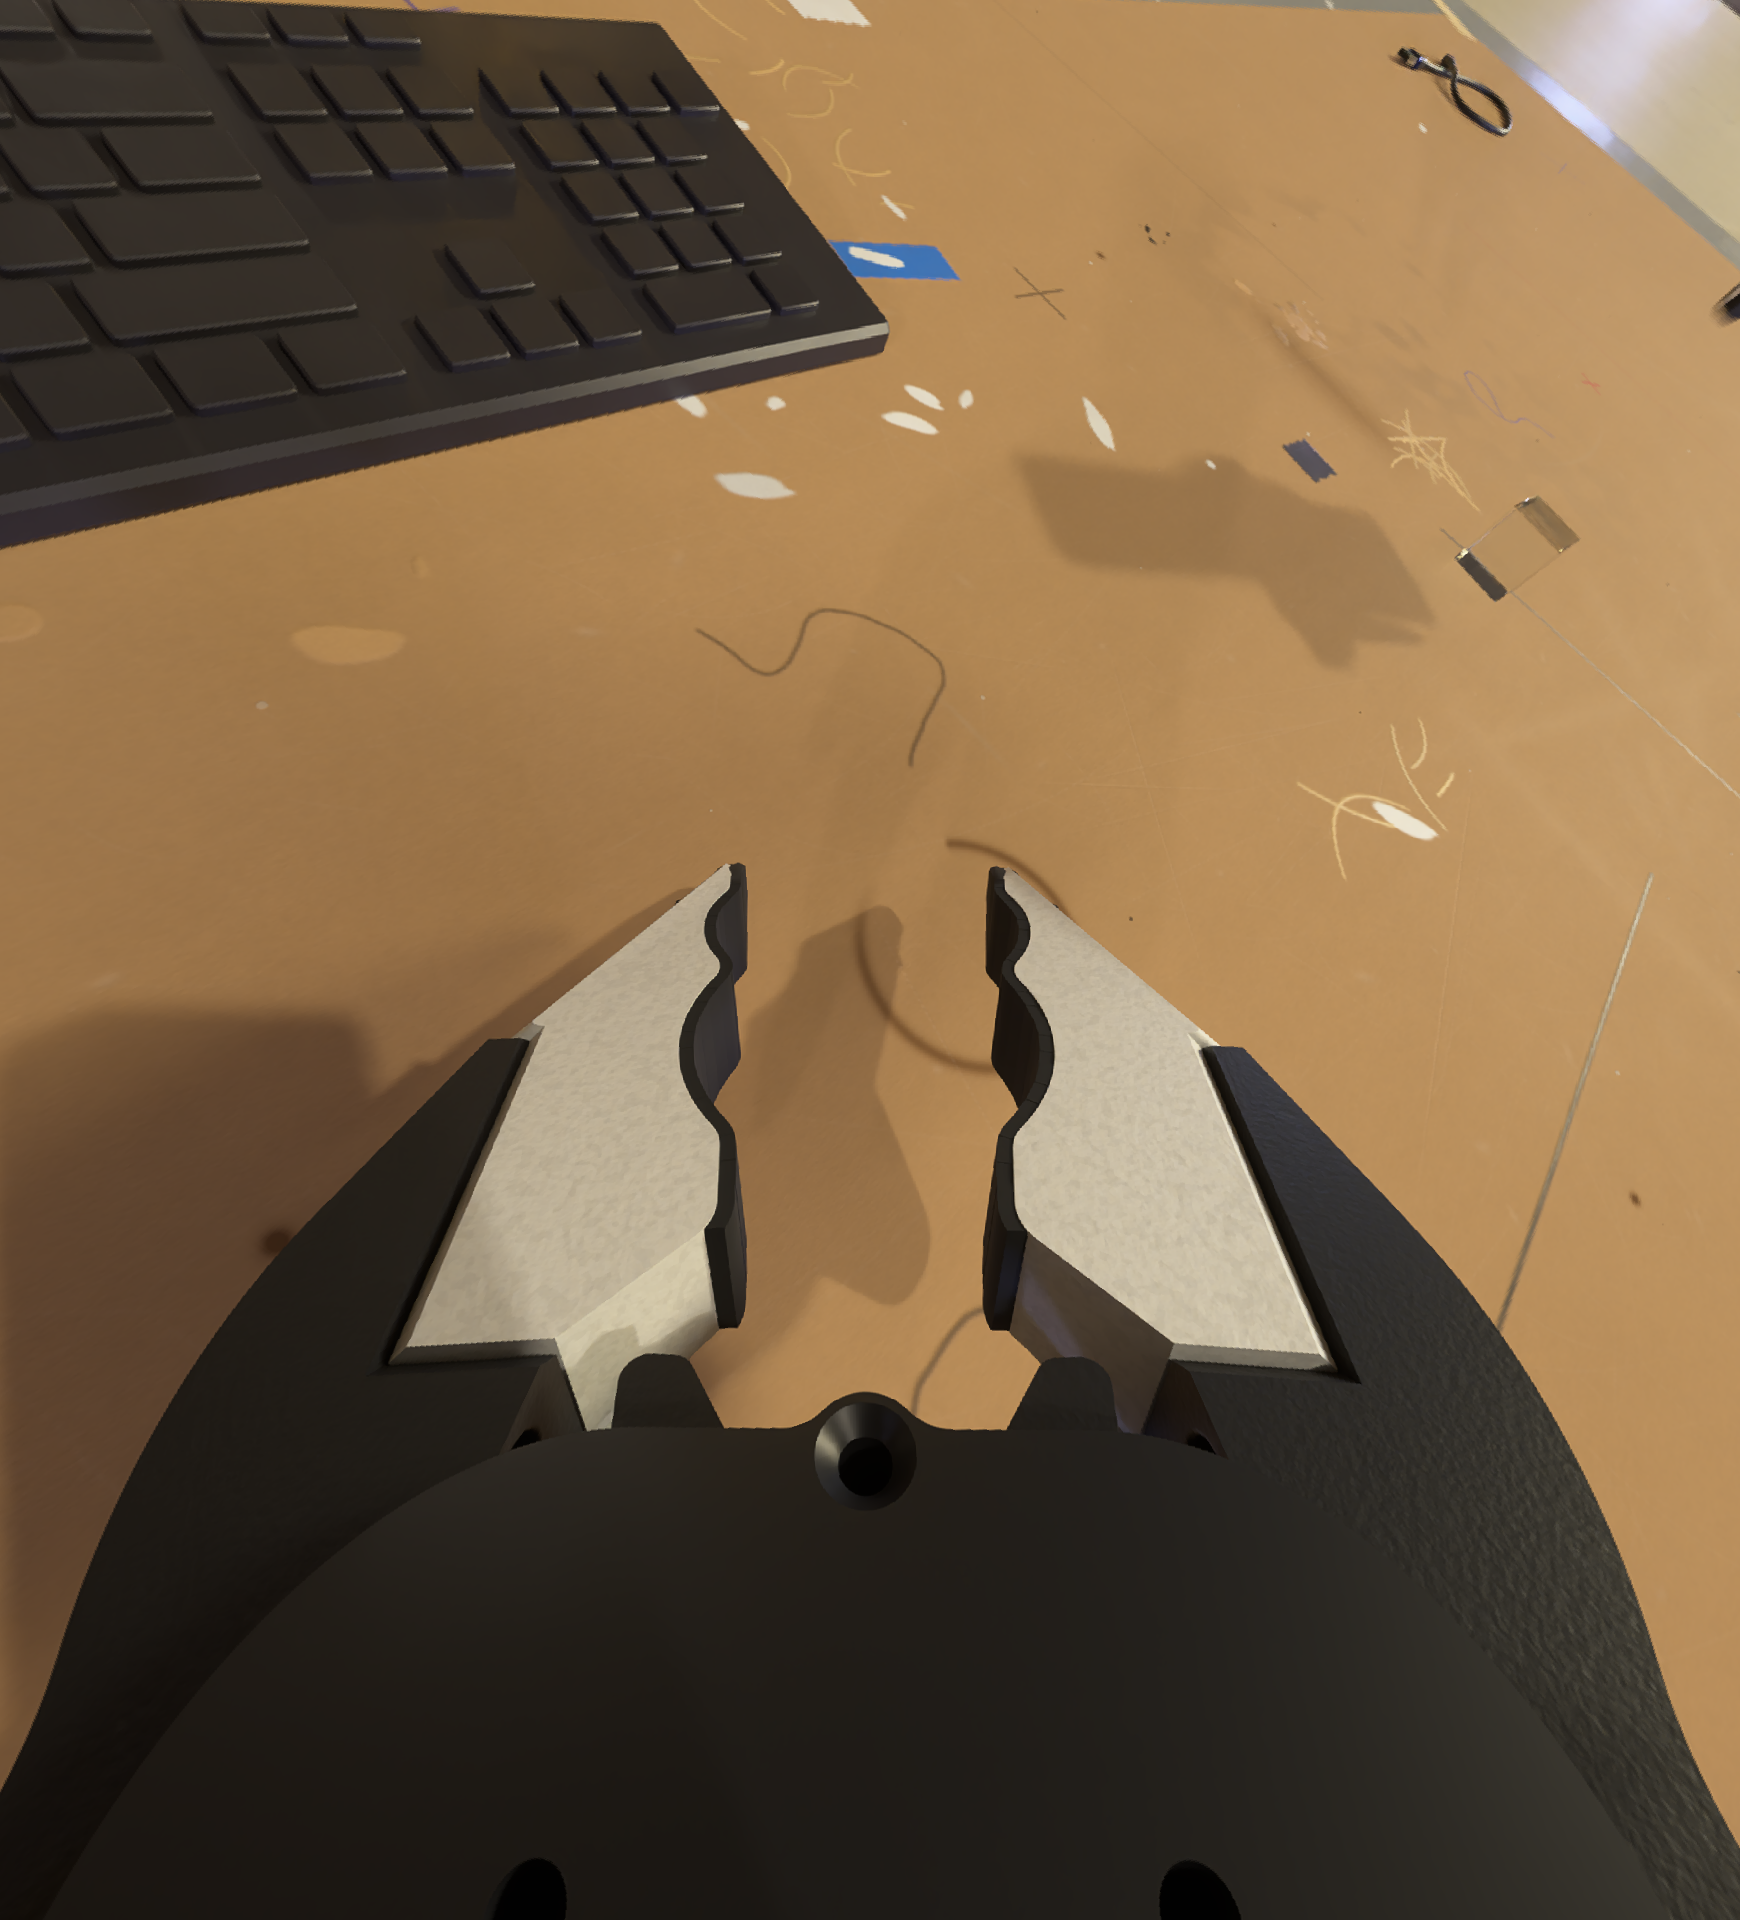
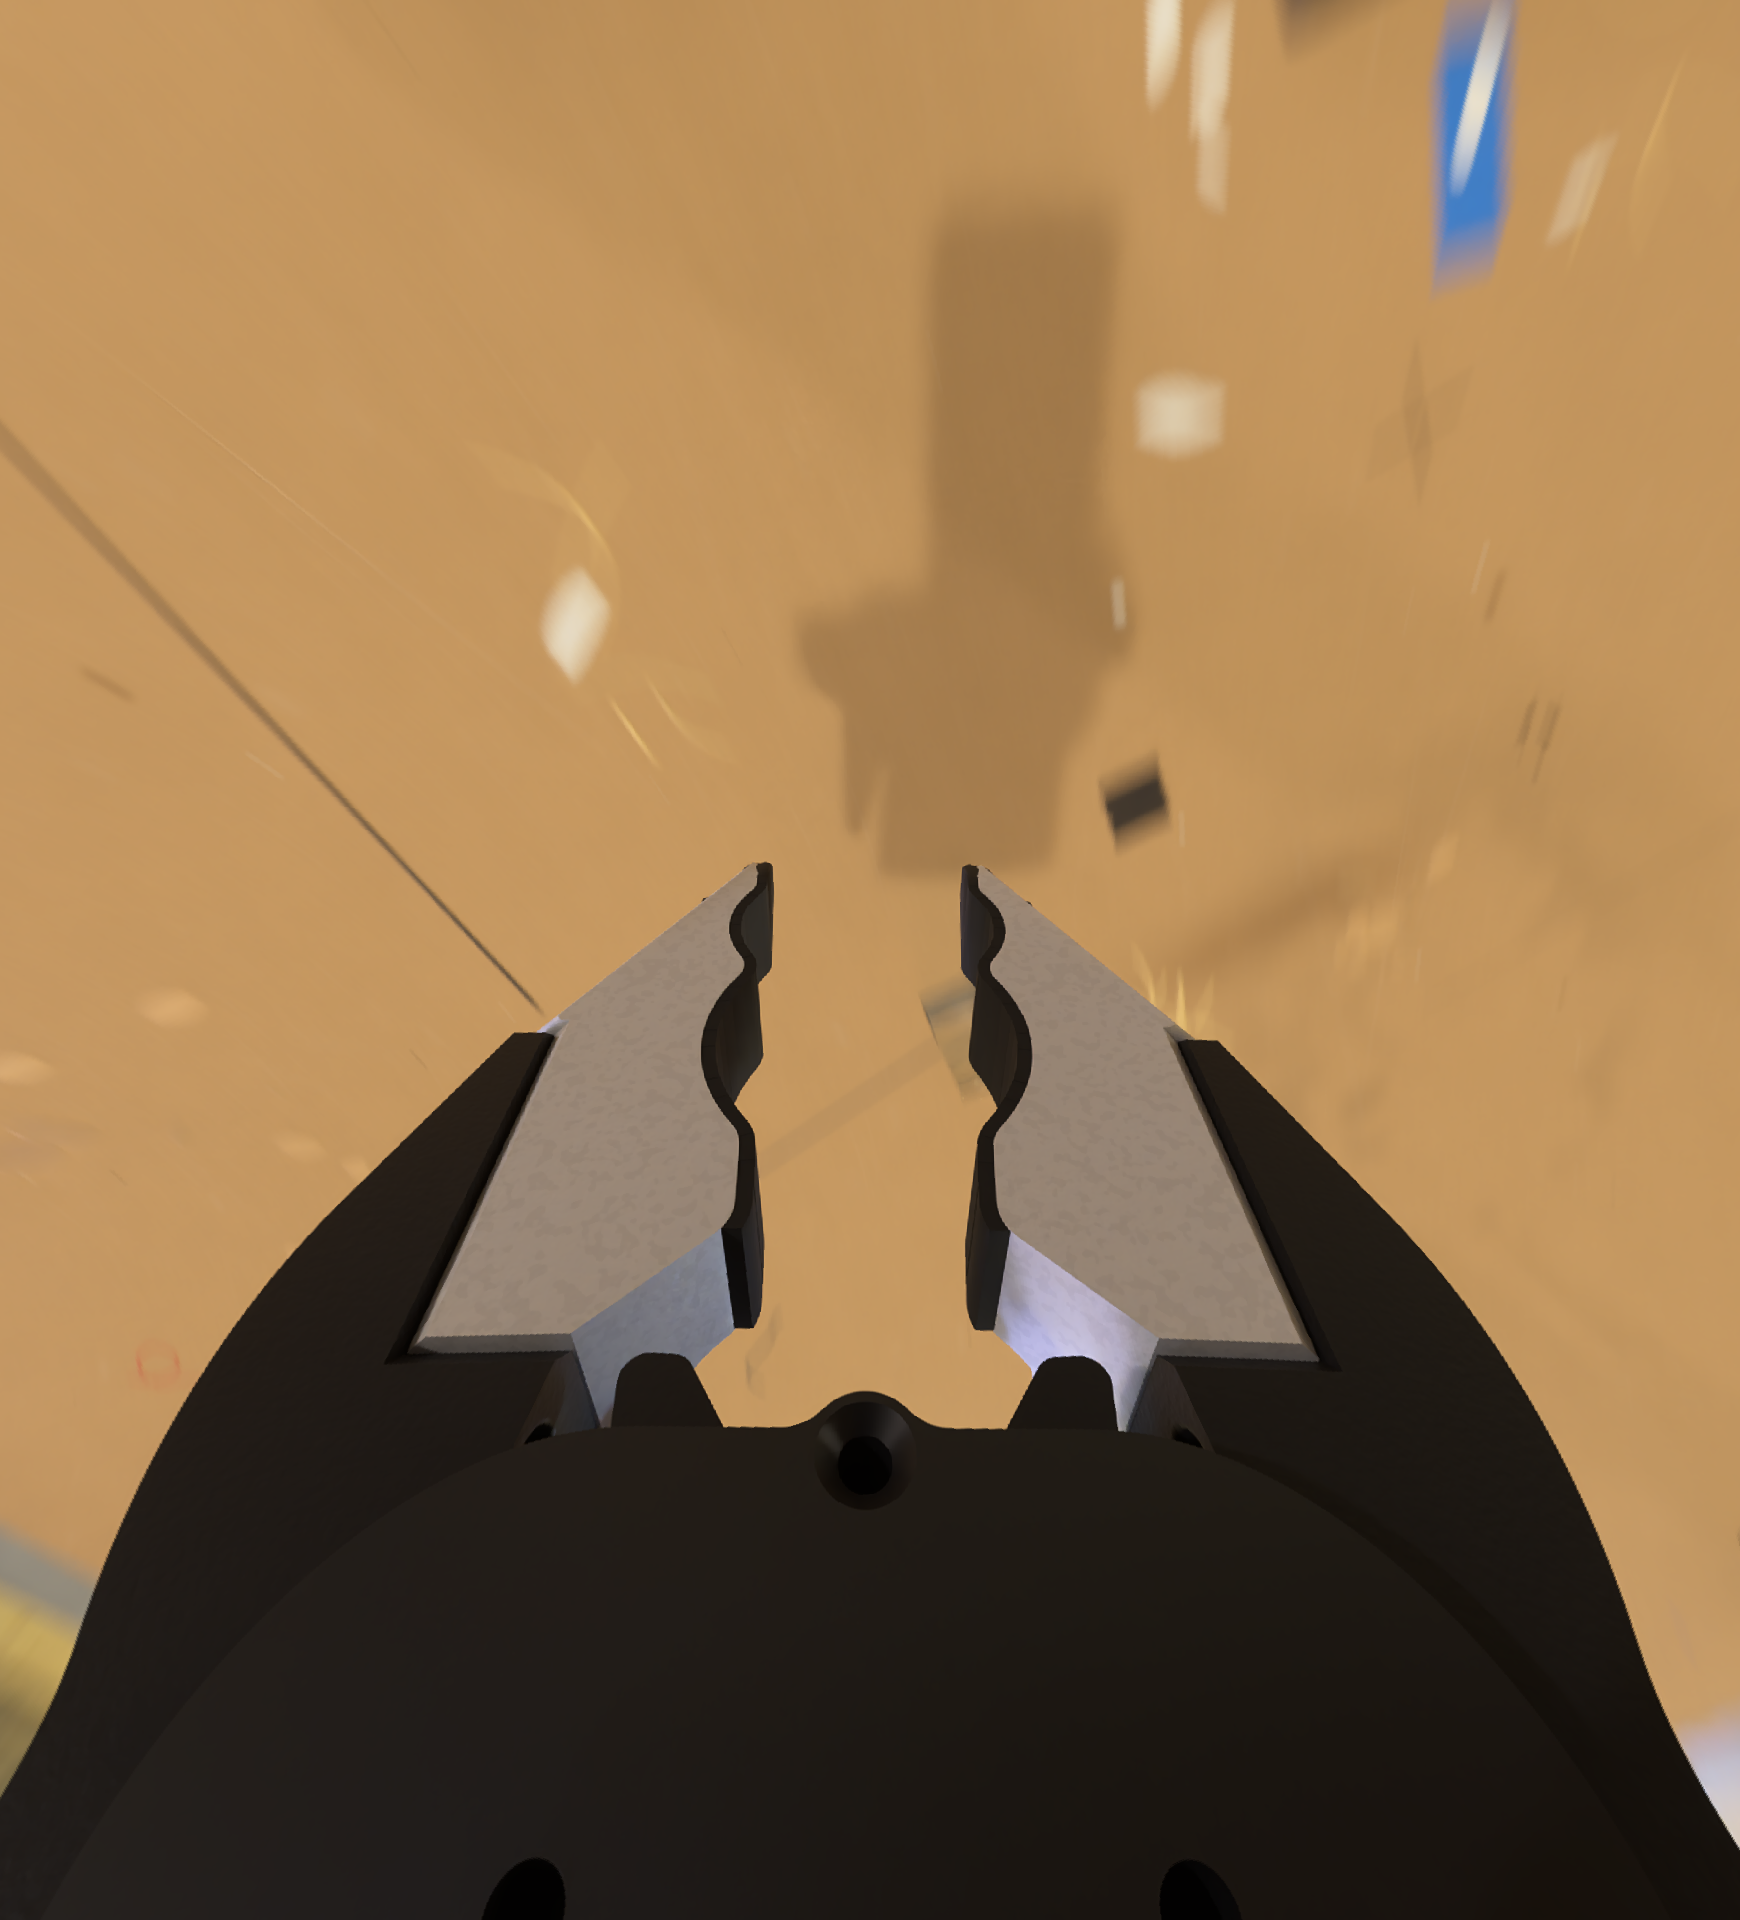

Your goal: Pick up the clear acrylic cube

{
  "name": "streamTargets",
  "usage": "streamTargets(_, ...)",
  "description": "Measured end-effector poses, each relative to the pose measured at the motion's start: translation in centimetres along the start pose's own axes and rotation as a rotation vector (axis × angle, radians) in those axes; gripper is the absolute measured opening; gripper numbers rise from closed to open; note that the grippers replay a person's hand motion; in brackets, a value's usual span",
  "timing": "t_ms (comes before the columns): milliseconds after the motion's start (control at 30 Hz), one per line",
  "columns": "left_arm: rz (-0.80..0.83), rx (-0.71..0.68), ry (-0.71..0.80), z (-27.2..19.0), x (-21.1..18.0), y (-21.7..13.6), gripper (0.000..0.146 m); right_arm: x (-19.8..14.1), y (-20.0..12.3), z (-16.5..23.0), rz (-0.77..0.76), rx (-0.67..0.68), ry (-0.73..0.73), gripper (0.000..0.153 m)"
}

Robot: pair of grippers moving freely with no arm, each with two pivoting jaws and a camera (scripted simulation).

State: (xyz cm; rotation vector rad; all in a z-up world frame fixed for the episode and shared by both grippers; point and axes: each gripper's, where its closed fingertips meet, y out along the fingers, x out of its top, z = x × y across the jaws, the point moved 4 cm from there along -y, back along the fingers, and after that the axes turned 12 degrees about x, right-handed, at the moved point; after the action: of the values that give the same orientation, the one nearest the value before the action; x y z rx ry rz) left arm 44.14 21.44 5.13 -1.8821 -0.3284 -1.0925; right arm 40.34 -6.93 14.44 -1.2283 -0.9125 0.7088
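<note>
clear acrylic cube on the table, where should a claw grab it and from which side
Grip the clear acrylic cube across two opposite upright faces, coming down from above. It sits flat on the brown table, standing alone with nothing beside it, so both fingers have room. It lies turned at an angle in the left wrist view, so the claw likely needs rotating to meet the flat faces squarely, not the corners.

Scuffed brown tabletop (image 1: 1209,675) beside pale floor (image 1: 1676,62)

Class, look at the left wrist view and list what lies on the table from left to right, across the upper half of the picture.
Keyboard → blue tape → pencilled cross → small dark tape scrap → clear cube
</note>
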Motion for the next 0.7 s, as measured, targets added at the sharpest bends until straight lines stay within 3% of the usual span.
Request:
streamTargets(100,0.0,0.001,0.006,-0.1,0.0,0.0,0.046,-5.2,3.3,-3.0,0.363,-0.035,0.13,0.036)
streamTargets(167,0.001,0.002,0.005,-0.1,0.0,0.0,0.046,-7.2,5.1,-4.1,0.503,-0.051,0.031,0.037)
streamTargets(333,0.002,0.004,-0.004,0.1,-0.1,0.0,0.046,-7.8,6.5,-5.6,0.62,-0.122,-0.195,0.056)
streamTargets(433,0.004,0.004,-0.005,0.2,-0.1,0.1,0.046,-8.1,7.1,-5.7,0.677,-0.064,-0.216,0.065)
streamTargets(633,0.006,0.005,-0.006,0.2,-0.1,0.1,0.046,-7.9,7.6,-5.8,0.757,-0.049,-0.268,0.059)
streamTargets(700,0.005,0.007,-0.004,0.3,-0.1,0.0,0.046,-8.4,7.7,-5.4,0.796,-0.04,-0.27,0.042)
